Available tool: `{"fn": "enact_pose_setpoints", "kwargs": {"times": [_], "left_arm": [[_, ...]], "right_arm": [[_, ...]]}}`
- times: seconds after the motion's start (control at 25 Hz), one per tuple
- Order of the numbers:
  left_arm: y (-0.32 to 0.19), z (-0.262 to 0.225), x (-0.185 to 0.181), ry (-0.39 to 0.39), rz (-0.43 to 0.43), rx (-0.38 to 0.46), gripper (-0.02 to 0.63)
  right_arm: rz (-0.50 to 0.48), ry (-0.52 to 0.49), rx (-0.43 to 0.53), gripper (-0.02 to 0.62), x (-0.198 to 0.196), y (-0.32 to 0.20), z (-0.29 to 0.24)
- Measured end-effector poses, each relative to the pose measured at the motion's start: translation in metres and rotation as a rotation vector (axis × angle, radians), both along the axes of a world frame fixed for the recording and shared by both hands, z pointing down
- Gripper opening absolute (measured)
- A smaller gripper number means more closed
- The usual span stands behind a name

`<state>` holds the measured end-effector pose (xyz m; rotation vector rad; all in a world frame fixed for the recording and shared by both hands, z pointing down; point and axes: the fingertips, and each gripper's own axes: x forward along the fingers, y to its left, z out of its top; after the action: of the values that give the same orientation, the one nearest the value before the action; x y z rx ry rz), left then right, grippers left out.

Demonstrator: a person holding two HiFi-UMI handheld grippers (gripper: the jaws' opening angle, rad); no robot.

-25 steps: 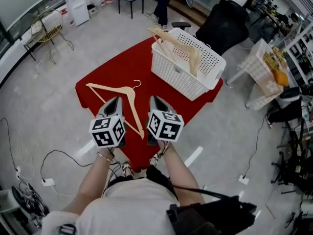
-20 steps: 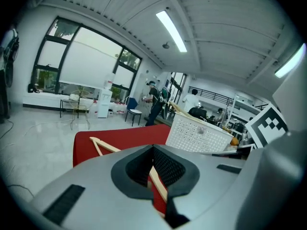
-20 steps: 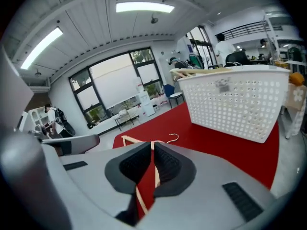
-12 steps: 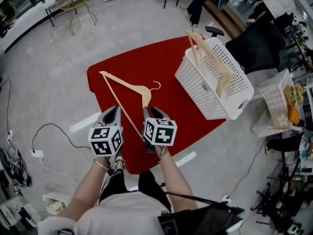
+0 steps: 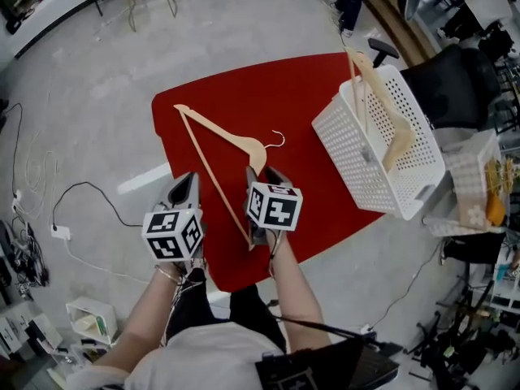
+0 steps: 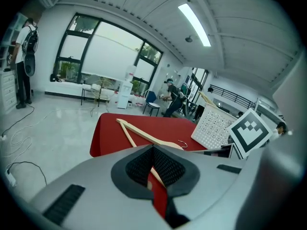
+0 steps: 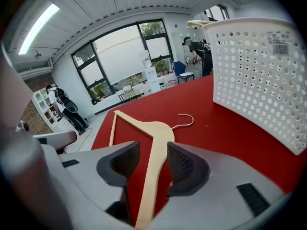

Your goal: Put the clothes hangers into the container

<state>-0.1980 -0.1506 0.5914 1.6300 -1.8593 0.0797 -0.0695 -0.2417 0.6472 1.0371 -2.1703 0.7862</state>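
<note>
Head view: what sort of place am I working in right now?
Probably a lab or workshop-style office, not a home: bare grey floor strewn with cables, a black office chair near the red table, and tall windows in the left gripper view.

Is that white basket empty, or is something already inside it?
Not empty. A wooden hanger stands inside the white basket, poking up well above its rim.

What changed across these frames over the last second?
Both tongs moved in on the pale wooden clothes hanger on the red table; the right tongs have just been opening and now straddle its arm without gripping. The left tongs look shut. Hanger and white perforated plastic basket stayed put.
</note>
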Motion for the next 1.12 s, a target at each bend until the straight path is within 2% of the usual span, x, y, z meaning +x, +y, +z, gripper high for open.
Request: {"fn": "enact_pose_setpoints", "kwargs": {"times": [0.4, 0.76, 0.88, 1.0, 1.12], "left_arm": [[-0.012, 0.015, -0.009, 0.040, -0.026, -0.001, 0.002], [-0.027, 0.028, -0.014, 0.072, -0.038, -0.008, 0.002], [-0.029, 0.027, -0.012, 0.079, -0.038, -0.006, 0.002], [-0.029, 0.025, -0.010, 0.080, -0.033, -0.007, 0.002], [-0.028, 0.027, -0.009, 0.078, -0.030, -0.015, 0.002]], "right_arm": [[-0.047, 0.109, -0.017, 0.224, -0.005, -0.022, 0.029], [-0.071, 0.222, -0.035, 0.227, -0.011, -0.033, 0.042], [-0.066, 0.262, -0.078, 0.227, -0.012, -0.032, 0.043], [-0.053, 0.260, -0.143, 0.227, -0.015, -0.025, 0.045], [-0.043, 0.277, -0.134, 0.227, -0.012, -0.026, 0.047]]}}
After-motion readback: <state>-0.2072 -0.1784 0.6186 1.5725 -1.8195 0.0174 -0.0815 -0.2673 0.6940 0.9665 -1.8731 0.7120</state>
